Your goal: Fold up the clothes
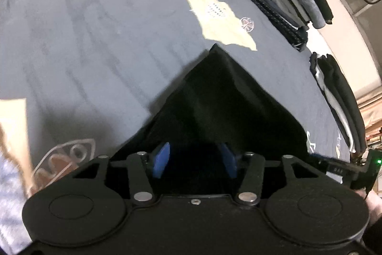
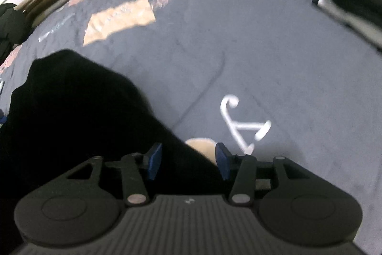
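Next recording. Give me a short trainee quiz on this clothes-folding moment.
1. True or false: the black fabric garment lies on the grey-blue printed bedspread.
2. Where do the stacks of folded dark clothes sit? A) along the bedspread's edge; B) on top of the black garment; C) on a chair.
3. Fill in: the white printed figure just beyond the right gripper looks like the letter ___.

Key: 1 true; 2 A; 3 A.
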Motion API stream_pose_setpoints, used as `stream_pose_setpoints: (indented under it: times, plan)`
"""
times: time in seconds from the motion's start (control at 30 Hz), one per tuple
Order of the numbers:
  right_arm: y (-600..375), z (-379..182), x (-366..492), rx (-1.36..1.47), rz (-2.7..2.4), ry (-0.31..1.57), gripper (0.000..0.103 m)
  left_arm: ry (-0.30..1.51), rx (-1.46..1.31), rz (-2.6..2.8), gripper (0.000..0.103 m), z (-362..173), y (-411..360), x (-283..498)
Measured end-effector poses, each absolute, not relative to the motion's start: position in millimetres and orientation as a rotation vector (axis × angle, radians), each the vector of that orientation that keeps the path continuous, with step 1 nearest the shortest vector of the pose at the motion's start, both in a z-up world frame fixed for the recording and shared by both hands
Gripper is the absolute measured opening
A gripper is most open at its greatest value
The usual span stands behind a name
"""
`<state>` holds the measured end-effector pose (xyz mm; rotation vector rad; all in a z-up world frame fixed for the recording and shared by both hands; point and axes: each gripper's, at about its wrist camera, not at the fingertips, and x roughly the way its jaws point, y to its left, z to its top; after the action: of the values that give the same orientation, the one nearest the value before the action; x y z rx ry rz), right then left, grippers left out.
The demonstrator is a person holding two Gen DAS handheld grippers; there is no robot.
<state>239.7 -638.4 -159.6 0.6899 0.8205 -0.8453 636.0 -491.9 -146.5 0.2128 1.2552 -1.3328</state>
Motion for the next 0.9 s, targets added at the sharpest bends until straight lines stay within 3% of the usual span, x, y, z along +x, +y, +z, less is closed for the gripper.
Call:
stream_pose_setpoints:
  times: [0.07, 0.1, 0.13, 0.17, 0.27, 0.43, 0.6, 0.7, 0.73, 0.77, 0.8, 0.83, 0.87, 0.9]
  plan:
    - [-641.3, -164.6, 235.7, 0.764, -0.854, 0.781, 0.048, 1.254, 0.2, -1.329, 0.049, -150.0, -501.9, 634.0]
    - [-641.8, -165.6, 234.0, 0.781, -0.862, 0.757, 0.042, 1.254, 0.191, -1.333, 0.047, -151.7, -505.2, 632.2]
    - [-642.1, -166.1, 232.6, 0.795, -0.869, 0.734, 0.026, 1.253, 0.182, -1.337, 0.035, -153.3, -508.2, 630.2]
    - [-641.6, -164.4, 232.4, 0.793, -0.88, 0.714, 0.017, 1.247, 0.176, -1.354, 0.0, -152.9, -509.3, 627.6]
    - [-640.7, -155.9, 233.0, 0.782, -0.941, 0.668, 0.003, 1.194, 0.15, -1.406, 0.002, -145.5, -508.0, 619.4]
    - [-651.2, -129.2, 218.8, 0.717, -1.035, 0.561, 0.002, 1.183, 0.181, -1.41, 0.002, -142.6, -506.8, 614.8]
    - [-661.4, -130.3, 210.5, 0.707, -1.044, 0.592, 0.003, 1.188, 0.266, -1.394, 0.007, -149.6, -506.0, 609.2]
    - [-654.6, -128.9, 201.2, 0.703, -1.058, 0.61, 0.006, 1.189, 0.292, -1.396, 0.011, -148.0, -504.3, 607.1]
    - [-650.7, -127.1, 196.7, 0.708, -1.063, 0.614, 0.007, 1.185, 0.3, -1.395, 0.018, -146.3, -503.4, 606.8]
    - [-645.9, -124.9, 192.3, 0.713, -1.07, 0.617, 0.007, 1.182, 0.307, -1.395, 0.032, -144.6, -502.5, 606.5]
    - [-636.6, -120.8, 188.2, 0.721, -1.084, 0.619, 0.01, 1.178, 0.31, -1.391, 0.038, -141.9, -501.0, 606.2]
    - [-626.1, -117.3, 187.0, 0.725, -1.087, 0.613, 0.016, 1.171, 0.308, -1.388, 0.044, -138.9, -498.2, 605.9]
    - [-614.6, -114.2, 184.4, 0.731, -1.091, 0.612, 0.021, 1.166, 0.31, -1.394, 0.044, -136.4, -495.4, 604.4]
    - [-603.2, -111.8, 182.2, 0.74, -1.095, 0.613, 0.032, 1.161, 0.313, -1.4, 0.044, -134.0, -492.7, 602.6]
